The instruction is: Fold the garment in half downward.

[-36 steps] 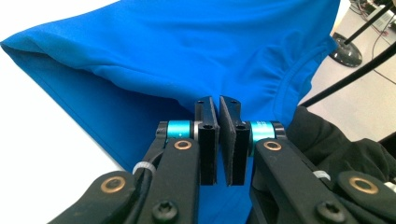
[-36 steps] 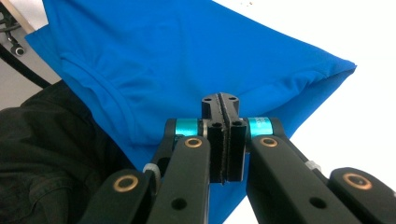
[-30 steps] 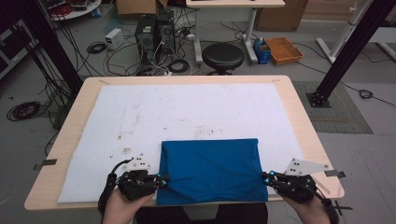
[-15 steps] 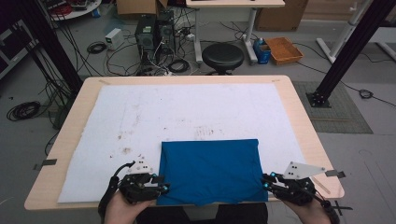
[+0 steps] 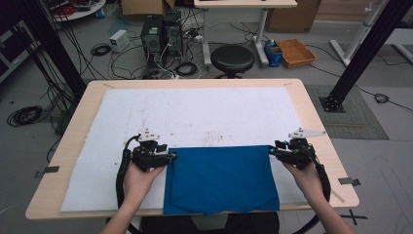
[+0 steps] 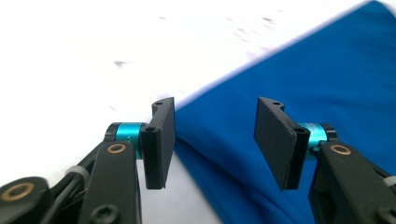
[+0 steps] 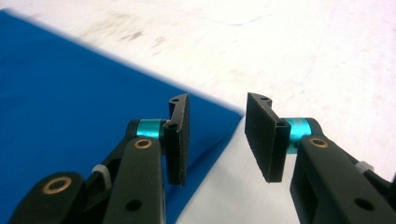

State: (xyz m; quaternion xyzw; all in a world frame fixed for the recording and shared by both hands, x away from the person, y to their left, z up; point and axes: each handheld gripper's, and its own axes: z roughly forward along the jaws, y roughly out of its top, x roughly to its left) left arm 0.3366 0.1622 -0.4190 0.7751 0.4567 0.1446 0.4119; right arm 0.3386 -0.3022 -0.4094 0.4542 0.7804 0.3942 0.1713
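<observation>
Both claws, just opened, flank the blue cloth's (image 5: 221, 178) far corners.

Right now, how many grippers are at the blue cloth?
2. The left gripper is at the blue cloth's far-left corner, the right gripper at its far-right corner. Both have just been opening; neither pinches cloth.

The cloth's (image 5: 221, 180) near edge hangs over the surface (image 5: 311, 105) and its end is hidden. In the left gripper view the cloth (image 6: 327, 84) is cut by the right edge; in the right gripper view it (image 7: 70, 116) runs off the left edge. Far marks are blurred.
</observation>
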